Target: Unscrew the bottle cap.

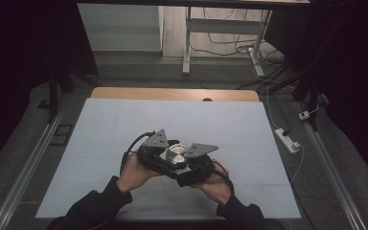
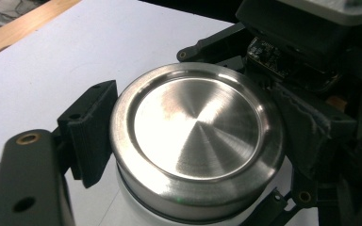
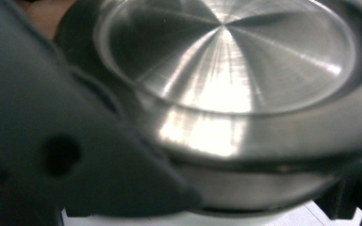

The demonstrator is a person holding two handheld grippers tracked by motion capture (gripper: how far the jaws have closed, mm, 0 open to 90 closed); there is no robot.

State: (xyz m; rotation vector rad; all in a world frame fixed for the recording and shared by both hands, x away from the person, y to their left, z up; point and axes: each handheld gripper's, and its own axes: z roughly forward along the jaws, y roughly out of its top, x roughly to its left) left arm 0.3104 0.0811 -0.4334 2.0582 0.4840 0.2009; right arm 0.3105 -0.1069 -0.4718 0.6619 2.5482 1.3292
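Left hand [image 1: 133, 168] is coming in from the bottom edge, holding the left gripper [image 1: 154, 152] low over the white mat [image 1: 100, 143], near its front middle. Left gripper jaws are pressing on the steel lid [image 2: 195, 136]; in the left gripper view a ribbed pad [image 2: 90, 132] is touching the lid's rim on one side and a second pad is sitting against the opposite side, so narrow and holding the lid.

Lid is sitting on a white-bodied container [image 2: 136, 207], probably a bottle or flask, standing upright on the mat between both grippers. In the high view the lid is showing as a bright disc [image 1: 177, 154].

Right gripper [image 1: 191, 165] is crowding in from the other side, right hand [image 1: 216, 184] behind it. In the right gripper view one jaw arm is lying dark and blurred just against the lid edge [image 3: 207, 136]; the other jaw is cut off, so I cannot tell whether it is gripping or just beside.

Step, as a guess: bracing container and lid for unscrewing or tightening. Next move is probably calling for one gripper twisting the lid while the other is clamping the body lower down.

Hard to make out: container body is mostly hidden under lid and grippers, thread or seam is unclear, and the right gripper view is too close and blurry.
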